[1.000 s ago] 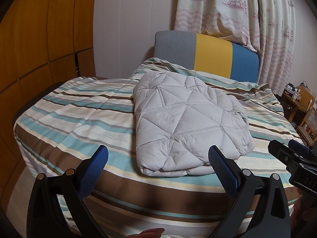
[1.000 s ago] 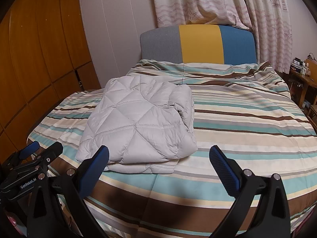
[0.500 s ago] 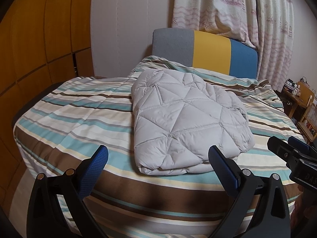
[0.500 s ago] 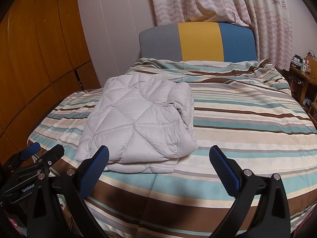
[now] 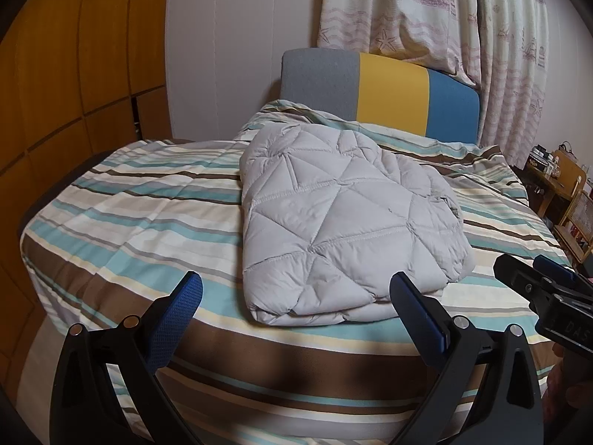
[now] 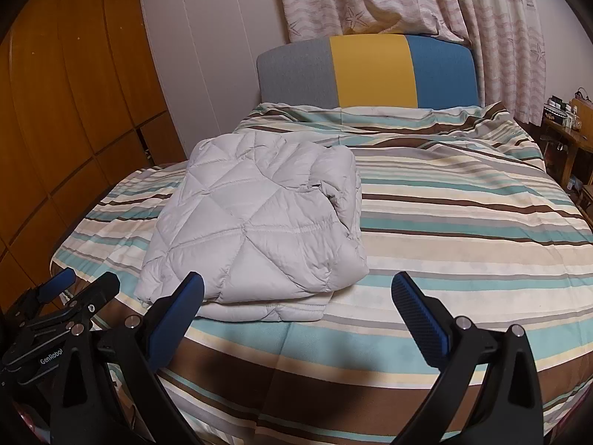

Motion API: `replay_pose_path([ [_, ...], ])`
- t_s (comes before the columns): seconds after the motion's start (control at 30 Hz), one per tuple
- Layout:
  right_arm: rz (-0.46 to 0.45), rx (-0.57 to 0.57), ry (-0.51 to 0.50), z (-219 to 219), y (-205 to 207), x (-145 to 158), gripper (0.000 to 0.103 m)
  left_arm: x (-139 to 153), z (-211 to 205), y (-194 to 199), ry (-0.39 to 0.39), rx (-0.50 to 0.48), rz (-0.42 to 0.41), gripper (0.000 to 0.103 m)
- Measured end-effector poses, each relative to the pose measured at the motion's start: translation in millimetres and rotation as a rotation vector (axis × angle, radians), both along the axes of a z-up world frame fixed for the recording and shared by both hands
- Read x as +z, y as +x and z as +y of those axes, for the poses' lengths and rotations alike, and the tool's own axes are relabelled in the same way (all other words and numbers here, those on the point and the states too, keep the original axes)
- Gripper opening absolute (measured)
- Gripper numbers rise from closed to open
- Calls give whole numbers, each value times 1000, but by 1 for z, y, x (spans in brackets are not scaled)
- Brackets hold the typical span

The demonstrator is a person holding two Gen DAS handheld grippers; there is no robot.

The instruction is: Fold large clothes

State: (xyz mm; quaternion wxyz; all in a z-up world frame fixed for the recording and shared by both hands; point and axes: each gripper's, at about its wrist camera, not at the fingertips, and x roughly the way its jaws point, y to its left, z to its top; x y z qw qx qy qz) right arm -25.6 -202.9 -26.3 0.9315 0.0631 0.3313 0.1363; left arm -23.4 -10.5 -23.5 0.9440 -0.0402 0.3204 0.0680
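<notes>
Hovering left claw [image 5: 292, 293], right claw [image 6: 296, 293] (both agape), folded jacket [image 5: 344, 230] untouched

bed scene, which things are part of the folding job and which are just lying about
Job: folded grey quilted jacket; left gripper; right gripper, both with jaws open.

Lying about: striped bedspread; headboard; curtains; wooden side furniture.

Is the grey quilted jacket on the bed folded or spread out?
Folded. The grey quilted jacket lies as a compact bundle on the striped bed cover, with stacked layers showing along its near edge.
</notes>
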Motion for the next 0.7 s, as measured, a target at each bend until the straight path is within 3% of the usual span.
replay_pose_path([
  [0.7, 64, -24, 13, -2, 25, -15, 101, -13, 3, 27, 2, -18, 70, 100],
])
